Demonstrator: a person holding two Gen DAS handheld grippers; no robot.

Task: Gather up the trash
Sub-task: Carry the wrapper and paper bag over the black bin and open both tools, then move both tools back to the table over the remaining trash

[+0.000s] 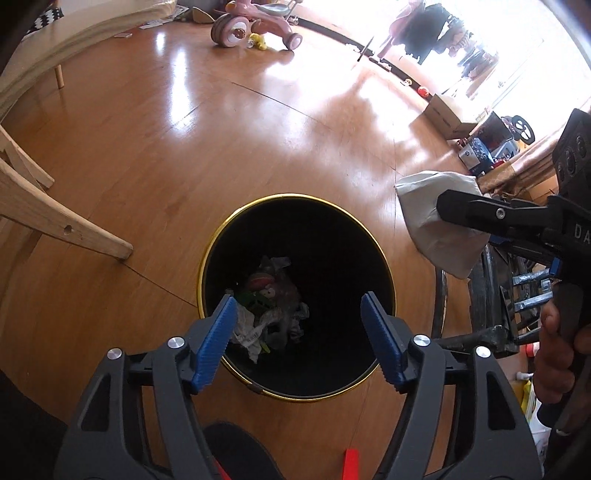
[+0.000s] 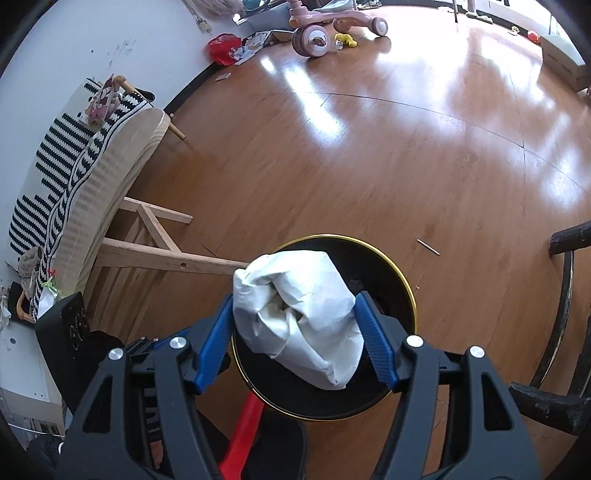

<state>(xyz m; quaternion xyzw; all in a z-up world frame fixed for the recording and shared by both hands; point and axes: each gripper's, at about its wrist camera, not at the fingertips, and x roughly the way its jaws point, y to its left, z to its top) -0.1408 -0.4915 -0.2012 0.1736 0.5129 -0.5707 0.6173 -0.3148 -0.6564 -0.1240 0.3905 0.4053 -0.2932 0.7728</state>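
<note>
The left gripper (image 1: pixel 298 314) is being held with its blue ribbed pads (image 1: pixel 218 343) spread wide and nothing between them, directly above the mouth of a black waste bin (image 1: pixel 207 258) with a gold rim. Inside the bin, a heap of crumpled paper and wrappers (image 1: pixel 269 314) is being shown at the bottom; one piece with red and green print is visible, though what it is cannot be told in the dark interior.

The right gripper (image 2: pixel 295 314) is being clamped on a crumpled white paper bag (image 2: pixel 299 314), both blue pads (image 2: pixel 373 339) being pressed against its sides. The bag is being held above the bin (image 2: pixel 402 291), over the near part of its opening. In the left wrist view the same bag (image 1: pixel 436 221) is being seen to the right of the bin, gripped by the black fingers of the right gripper (image 1: pixel 454 206), whose handle is being grasped by a person's hand (image 1: pixel 557 354).

The bin is being stood on a glossy wooden floor (image 1: pixel 221 147). A pale wooden bench leg (image 1: pixel 66 229) is lying to its left, a striped black-and-white cushion (image 2: pixel 55 173) is being rested on the bench, and a pink toy tricycle (image 1: pixel 251 26) is being seen far off by the wall. A thin small stick (image 2: pixel 428 246) is lying on the floor right of the bin.
</note>
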